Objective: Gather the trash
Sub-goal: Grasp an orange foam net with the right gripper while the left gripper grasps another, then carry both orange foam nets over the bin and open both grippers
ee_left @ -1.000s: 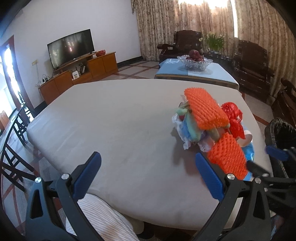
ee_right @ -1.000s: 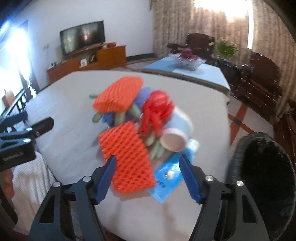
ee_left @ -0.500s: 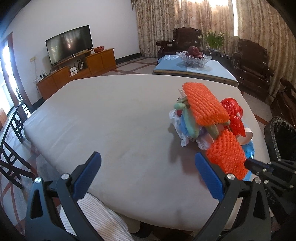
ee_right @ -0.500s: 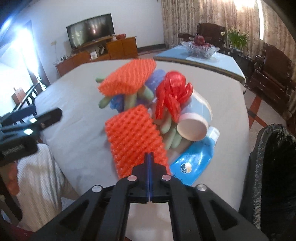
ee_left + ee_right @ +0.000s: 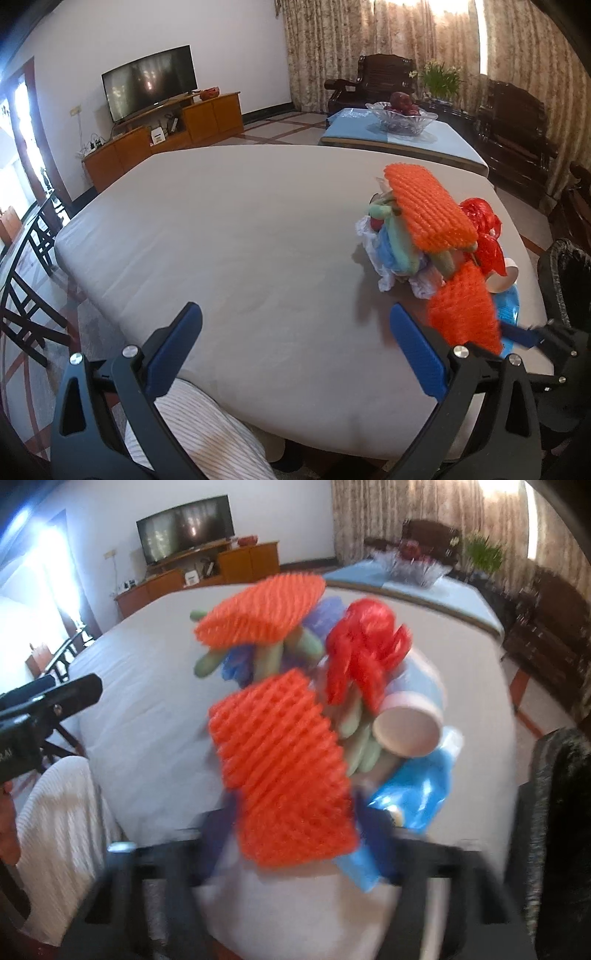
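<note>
Trash grab at table edge: right tongs on orange foam net

Trash pile (image 5: 424,243) sits at the right end of the grey table (image 5: 221,240), close to the edge. Black-lined bin (image 5: 561,812) stands just past that edge, so a lifted piece likely has a short way to go.

Right gripper (image 5: 295,812) is at the near orange foam net (image 5: 284,771); its blue fingers sit on either side of the net's lower end and look pressed onto it. Heavy motion blur, so the grip reads as a pinch, not certain. Net is lightweight foam mesh and should squash and lift easily.

Blue pouch (image 5: 417,790) and paper cup (image 5: 406,727) lie right beside the net. A second orange net (image 5: 262,609) tops the pile, red mesh (image 5: 365,650) next to it.

Left gripper (image 5: 295,350) hovers over bare table, tongs spread wide, holding nothing, well apart from the pile; probably kept back to leave the right room.
</note>
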`<state>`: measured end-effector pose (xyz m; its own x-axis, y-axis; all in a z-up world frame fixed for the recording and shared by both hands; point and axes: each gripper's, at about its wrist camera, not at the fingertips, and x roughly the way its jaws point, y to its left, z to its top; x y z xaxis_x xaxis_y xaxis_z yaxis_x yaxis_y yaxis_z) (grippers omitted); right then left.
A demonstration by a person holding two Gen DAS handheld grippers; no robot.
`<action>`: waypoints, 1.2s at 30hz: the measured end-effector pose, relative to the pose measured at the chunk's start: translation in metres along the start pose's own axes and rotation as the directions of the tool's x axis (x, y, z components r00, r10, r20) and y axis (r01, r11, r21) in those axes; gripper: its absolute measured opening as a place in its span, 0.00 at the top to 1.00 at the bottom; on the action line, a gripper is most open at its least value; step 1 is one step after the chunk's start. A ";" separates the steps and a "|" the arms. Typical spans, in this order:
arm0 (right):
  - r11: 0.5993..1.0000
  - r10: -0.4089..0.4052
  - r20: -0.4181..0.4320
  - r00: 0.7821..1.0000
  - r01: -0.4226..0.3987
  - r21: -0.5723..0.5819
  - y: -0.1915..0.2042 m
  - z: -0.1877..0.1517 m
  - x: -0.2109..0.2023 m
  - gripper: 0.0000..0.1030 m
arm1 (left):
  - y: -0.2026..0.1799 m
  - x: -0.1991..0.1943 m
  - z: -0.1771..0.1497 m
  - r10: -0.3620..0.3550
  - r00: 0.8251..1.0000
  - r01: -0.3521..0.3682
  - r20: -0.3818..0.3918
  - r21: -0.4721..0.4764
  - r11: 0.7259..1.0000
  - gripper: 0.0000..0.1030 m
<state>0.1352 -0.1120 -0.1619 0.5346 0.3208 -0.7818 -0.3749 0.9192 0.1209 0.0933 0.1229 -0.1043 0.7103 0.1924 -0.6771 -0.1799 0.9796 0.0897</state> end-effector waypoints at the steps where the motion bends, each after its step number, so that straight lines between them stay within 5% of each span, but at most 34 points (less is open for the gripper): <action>1: 1.000 0.012 -0.002 1.000 -0.012 0.007 -0.002 0.000 -0.001 0.86 | 0.000 0.000 0.000 -0.002 1.000 0.002 0.000 0.000 1.000 0.05; 8: 0.996 0.069 0.089 0.994 -0.073 0.048 -0.013 0.002 -0.045 0.90 | -0.010 -0.002 0.003 -0.029 1.000 0.029 0.007 0.009 1.000 0.05; 17: 0.996 -0.027 0.175 0.984 0.011 0.093 -0.035 0.013 -0.084 0.90 | -0.033 -0.007 0.022 -0.105 0.993 0.103 0.055 0.032 0.994 0.05; 22: 0.991 -0.086 0.188 0.978 0.065 0.118 -0.047 0.022 -0.085 0.90 | -0.054 0.001 0.037 -0.168 0.984 0.166 0.061 0.044 0.985 0.24; 32: 0.986 -0.120 0.176 0.977 0.097 0.136 -0.059 0.025 -0.080 0.90 | -0.093 0.036 0.062 -0.201 0.978 0.197 0.050 0.078 0.977 0.26; 34: 0.985 -0.119 0.171 0.978 0.095 0.145 -0.063 0.024 -0.080 0.90 | -0.100 0.049 0.064 -0.202 0.979 0.200 0.020 0.080 0.976 0.36; 36: 0.985 -0.118 0.168 0.979 0.093 0.148 -0.063 0.023 -0.079 0.90 | -0.104 0.059 0.063 -0.223 0.975 0.224 -0.019 0.077 0.972 0.64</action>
<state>0.1339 -0.1900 -0.0941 0.6948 0.2438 -0.6767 -0.2071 0.9688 0.1364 0.1966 0.0364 -0.1080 0.7196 -0.0320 -0.6937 0.0368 0.9993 -0.0080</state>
